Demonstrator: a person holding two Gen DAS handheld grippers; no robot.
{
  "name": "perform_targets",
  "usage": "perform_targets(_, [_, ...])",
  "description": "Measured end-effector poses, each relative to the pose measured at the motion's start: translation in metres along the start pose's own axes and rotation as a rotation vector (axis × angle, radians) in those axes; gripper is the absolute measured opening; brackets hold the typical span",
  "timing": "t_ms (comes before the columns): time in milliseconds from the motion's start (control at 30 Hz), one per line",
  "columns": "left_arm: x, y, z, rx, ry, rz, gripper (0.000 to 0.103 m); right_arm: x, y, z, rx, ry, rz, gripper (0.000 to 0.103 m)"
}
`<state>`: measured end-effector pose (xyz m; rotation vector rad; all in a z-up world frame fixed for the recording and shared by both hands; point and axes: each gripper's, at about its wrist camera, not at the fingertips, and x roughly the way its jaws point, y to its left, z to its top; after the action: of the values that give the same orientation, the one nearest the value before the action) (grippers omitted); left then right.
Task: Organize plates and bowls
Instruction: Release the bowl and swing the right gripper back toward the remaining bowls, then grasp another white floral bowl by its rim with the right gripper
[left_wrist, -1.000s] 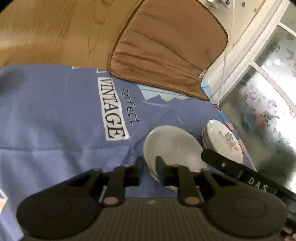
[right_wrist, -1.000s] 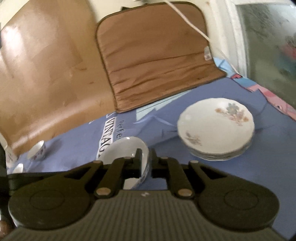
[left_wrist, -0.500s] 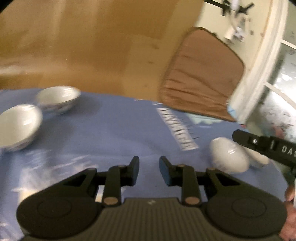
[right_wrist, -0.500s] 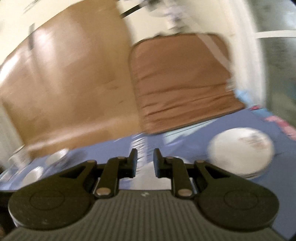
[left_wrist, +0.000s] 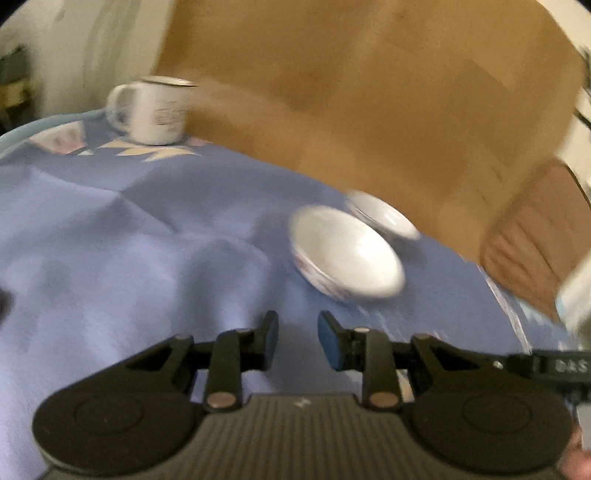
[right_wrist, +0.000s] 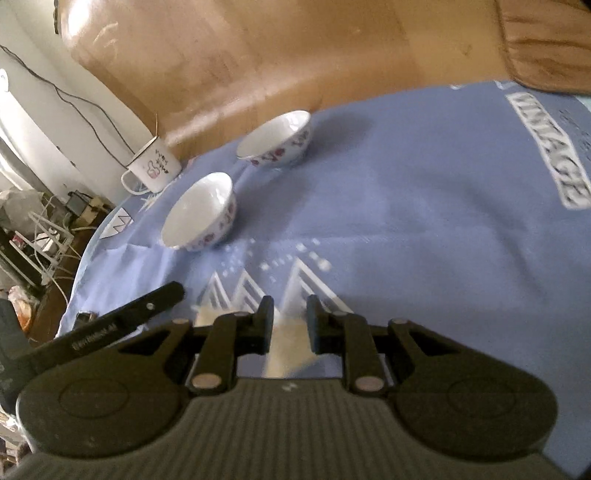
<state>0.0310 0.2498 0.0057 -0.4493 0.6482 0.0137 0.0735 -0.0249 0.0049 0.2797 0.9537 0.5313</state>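
Two white bowls with red flower prints stand apart on the blue cloth. In the right wrist view the near bowl (right_wrist: 201, 212) is at left and the far bowl (right_wrist: 277, 138) sits behind it. In the blurred left wrist view the near bowl (left_wrist: 345, 256) lies just ahead and right of my left gripper (left_wrist: 297, 338), with the far bowl (left_wrist: 384, 214) behind it. My left gripper is open and empty. My right gripper (right_wrist: 290, 325) is open and empty above the cloth, well short of both bowls. No plates are in view.
A white enamel mug (right_wrist: 153, 168) stands at the cloth's far left corner, also in the left wrist view (left_wrist: 155, 109). The wooden floor (right_wrist: 258, 55) lies beyond the blue cloth (right_wrist: 406, 203). A brown cushion (left_wrist: 535, 229) is at right. Clutter and wires (right_wrist: 37, 221) sit past the cloth's left edge.
Both grippers let go of their dishes and swung left, away from the plate stack, toward the two bowls and mug. Both sets of jaws are now open and empty.
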Motion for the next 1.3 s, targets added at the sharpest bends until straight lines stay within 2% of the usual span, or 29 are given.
perform_targets(67, [0.006,0.009,0.003,-0.034,-0.023,0.034,0.024,0.007,0.005,0.014,0.041,-0.005,0.031,0.023])
perform_targets(200, [0.008,0.016,0.004,-0.071,-0.048,0.014,0.024,0.021,0.024,0.032,0.060,-0.030,0.036,0.024])
perform_targets(333, [0.006,0.022,0.003,-0.096,-0.059,-0.002,0.024,0.045,0.037,0.041,0.079,-0.007,0.037,0.024])
perform_targets(433, [0.001,0.028,0.004,-0.127,-0.082,-0.043,0.026,0.054,0.045,0.044,0.063,-0.005,0.026,0.024])
perform_targets(500, [0.001,0.029,0.004,-0.132,-0.090,-0.061,0.026,0.061,0.046,0.046,0.070,0.006,0.014,0.021])
perform_targets(567, [-0.001,0.028,0.003,-0.125,-0.094,-0.068,0.026,0.065,0.042,0.048,0.076,0.020,-0.008,0.009])
perform_targets(700, [-0.001,0.025,0.003,-0.111,-0.098,-0.097,0.026,0.052,0.038,0.045,0.078,0.031,0.004,0.007])
perform_targets(800, [0.000,0.020,0.002,-0.100,-0.078,-0.169,0.035,0.040,0.039,0.039,0.054,0.039,0.011,0.008])
perform_targets(867, [-0.002,0.013,0.000,-0.065,-0.078,-0.178,0.037,0.033,0.038,0.033,0.054,0.050,0.023,0.008])
perform_targets(933, [0.001,0.006,-0.002,-0.022,-0.058,-0.169,0.034,0.027,0.037,0.027,0.056,0.055,0.039,0.008])
perform_targets(1033, [0.008,-0.007,-0.007,0.037,-0.004,-0.175,0.012,0.012,0.032,0.016,0.069,0.053,0.056,0.009])
perform_targets(1300, [0.004,-0.051,-0.026,0.112,0.085,-0.223,0.011,-0.025,0.022,-0.005,0.017,-0.050,-0.033,0.008])
